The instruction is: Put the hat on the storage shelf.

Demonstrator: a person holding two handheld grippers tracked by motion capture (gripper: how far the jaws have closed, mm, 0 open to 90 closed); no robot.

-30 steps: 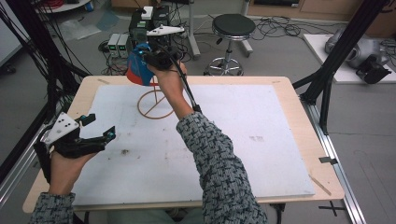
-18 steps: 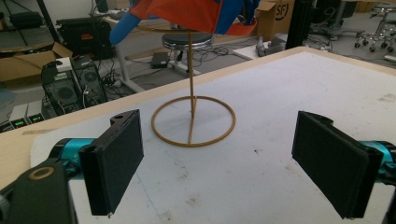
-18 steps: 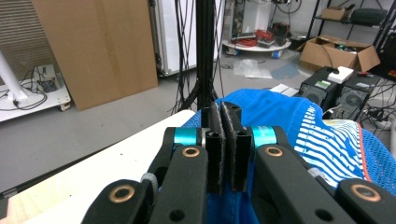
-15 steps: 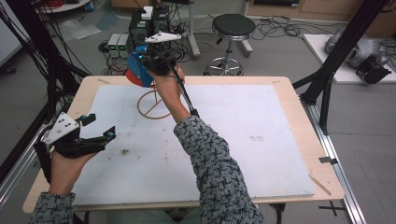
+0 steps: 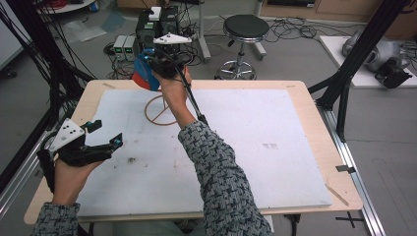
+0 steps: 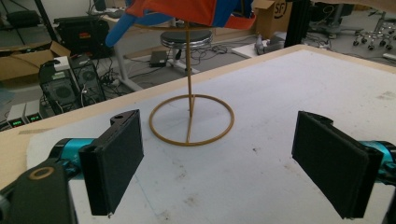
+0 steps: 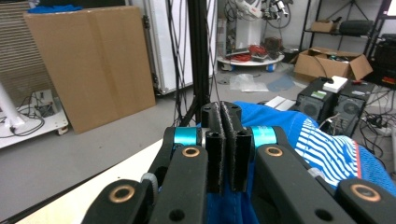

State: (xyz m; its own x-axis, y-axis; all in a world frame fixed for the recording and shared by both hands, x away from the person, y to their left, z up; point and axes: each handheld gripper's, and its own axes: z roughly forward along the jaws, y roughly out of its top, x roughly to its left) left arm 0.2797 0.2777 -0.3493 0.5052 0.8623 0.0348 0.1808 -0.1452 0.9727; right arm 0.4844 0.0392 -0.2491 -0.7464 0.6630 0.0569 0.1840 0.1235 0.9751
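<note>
A single table [image 5: 305, 147] covered by one pale mat [image 5: 255, 147] is being used as the work surface. On its far left part one thin wooden stand [image 6: 190, 116] is standing upright, a ring base with a single post rising from it. One blue and orange cap [image 5: 143, 73] is being held at the top of that post, above the far edge of the table, by the right gripper [image 5: 156, 63]; in the right gripper view the jaws are being pressed together on the blue fabric, with the striped panel of the cap [image 7: 327, 149] lying just beside them. The left gripper [image 5: 105, 135] is being held over the near left part of the mat, well apart from the stand, with its jaws spread wide and nothing between them. The step in hand is judged to be the seating of the cap on the post. For this to be done well, the crown should be kept centred over the post and lowered straight, the pinch being released only once the fabric is being carried by the stand; sideways pull is to be avoided, since so light a stand could be tipped. The base might be steadied by the idle gripper. Count: one table, one mat, one stand, one cap, two grippers.
</note>
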